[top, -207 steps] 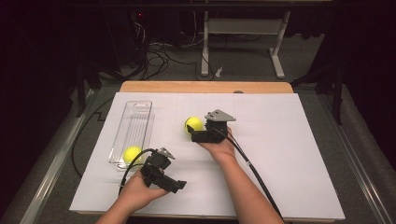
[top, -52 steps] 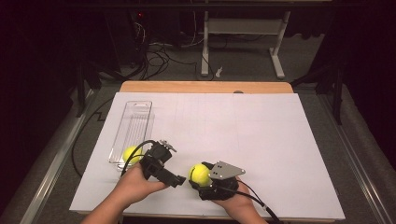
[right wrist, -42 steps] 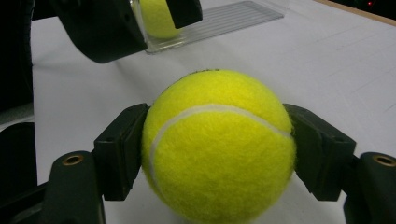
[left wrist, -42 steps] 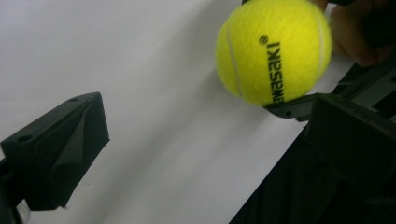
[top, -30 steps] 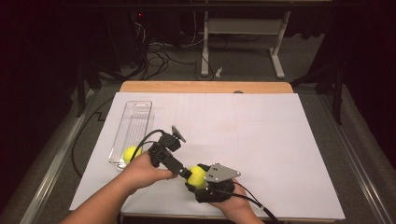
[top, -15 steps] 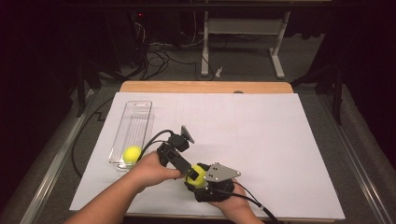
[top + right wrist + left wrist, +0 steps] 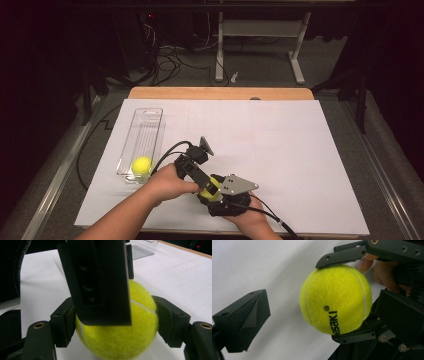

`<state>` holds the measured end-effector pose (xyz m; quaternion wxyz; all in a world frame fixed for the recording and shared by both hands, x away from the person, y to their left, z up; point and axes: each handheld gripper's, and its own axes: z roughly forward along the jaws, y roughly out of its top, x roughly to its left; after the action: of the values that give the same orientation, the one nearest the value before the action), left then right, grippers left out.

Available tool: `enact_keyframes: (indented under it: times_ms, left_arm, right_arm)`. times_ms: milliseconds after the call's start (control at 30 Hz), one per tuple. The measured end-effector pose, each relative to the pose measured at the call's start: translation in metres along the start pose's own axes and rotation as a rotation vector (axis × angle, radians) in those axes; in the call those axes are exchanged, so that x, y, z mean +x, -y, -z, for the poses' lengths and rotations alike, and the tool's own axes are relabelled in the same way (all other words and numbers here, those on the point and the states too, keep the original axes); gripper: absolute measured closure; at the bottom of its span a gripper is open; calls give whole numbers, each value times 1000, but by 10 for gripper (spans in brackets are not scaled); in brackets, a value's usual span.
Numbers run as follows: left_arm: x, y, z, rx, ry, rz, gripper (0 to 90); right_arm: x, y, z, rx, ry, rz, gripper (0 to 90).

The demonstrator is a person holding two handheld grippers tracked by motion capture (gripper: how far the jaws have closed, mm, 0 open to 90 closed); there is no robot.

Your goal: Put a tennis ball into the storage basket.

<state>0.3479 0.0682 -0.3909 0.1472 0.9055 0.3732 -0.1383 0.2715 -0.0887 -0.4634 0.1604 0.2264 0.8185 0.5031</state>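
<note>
A yellow tennis ball (image 7: 205, 190) (image 7: 335, 298) (image 7: 117, 340) hangs just above the white table near its front edge. My right gripper (image 7: 214, 199) (image 7: 116, 325) is shut on it, one pad on each side. My left gripper (image 7: 212, 186) (image 7: 324, 305) comes in from the left and is open, its jaws straddling the same ball. One left fingertip (image 7: 244, 320) stands well clear of the felt. The other left fingertip (image 7: 100, 282) lies over the top of the ball in the right gripper view. A second yellow ball (image 7: 142, 165) sits in the near end of a clear tray (image 7: 145, 127).
The clear tray stands lengthwise on the left part of the white sheet (image 7: 280, 145) that covers the table. Cables trail from both grippers toward the front edge. A wooden strip (image 7: 220, 93) runs along the far edge.
My left gripper has swung right and down from beside the tray to the ball in the right gripper, and its jaws now straddle it. The right gripper has stayed put.
</note>
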Motion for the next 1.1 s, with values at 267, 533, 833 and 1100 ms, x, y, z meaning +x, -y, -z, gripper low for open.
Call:
enact_keyframes:
  times_ms: [267,533,833,1100]
  left_arm:
    - [1,-2,-6,0,19,7,15]
    - [3,-4,-12,0,51,2,77]
    - [3,-3,-10,-4,95,-2,213]
    - [3,-4,-10,0,110,-3,257]
  right_arm:
    - [0,-1,1,-11,0,-2,279]
    - [-1,-1,1,-14,2,-3,279]
    - [-1,-1,1,-11,10,-1,279]
    - [-1,-1,1,-11,13,1,279]
